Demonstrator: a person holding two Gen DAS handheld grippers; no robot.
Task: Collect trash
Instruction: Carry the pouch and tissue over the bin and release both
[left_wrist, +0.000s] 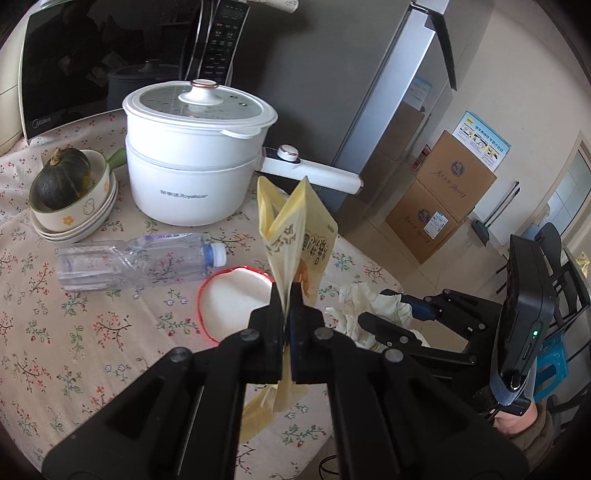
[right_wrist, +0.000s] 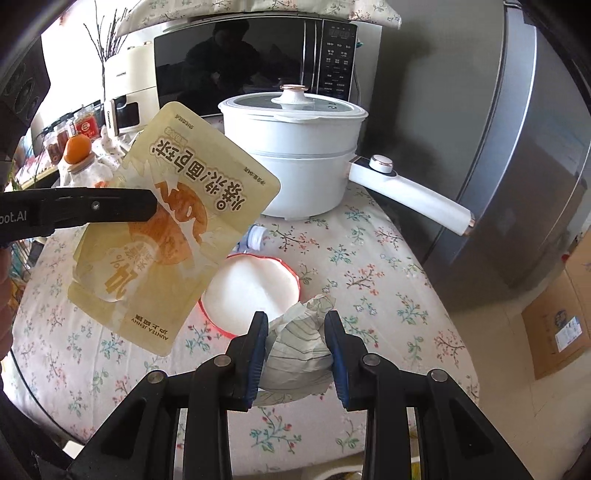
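My left gripper (left_wrist: 285, 291) is shut on a yellow snack wrapper (left_wrist: 295, 236) and holds it above the table; the wrapper (right_wrist: 173, 229) hangs from that gripper (right_wrist: 153, 206) at the left of the right wrist view. My right gripper (right_wrist: 295, 321) has its jaws around a crumpled white tissue (right_wrist: 299, 347) on the floral tablecloth; the tissue (left_wrist: 365, 306) and that gripper (left_wrist: 391, 314) also show in the left wrist view. A white lid with a red rim (left_wrist: 236, 299) and an empty clear plastic bottle (left_wrist: 140, 258) lie on the table.
A white electric pot (left_wrist: 195, 155) with a long handle (left_wrist: 314, 171) stands behind. Stacked bowls hold a dark squash (left_wrist: 62, 181) at the left. A microwave (right_wrist: 251, 62) and a fridge (right_wrist: 517, 147) stand behind. Cardboard boxes (left_wrist: 443, 199) sit on the floor at the right.
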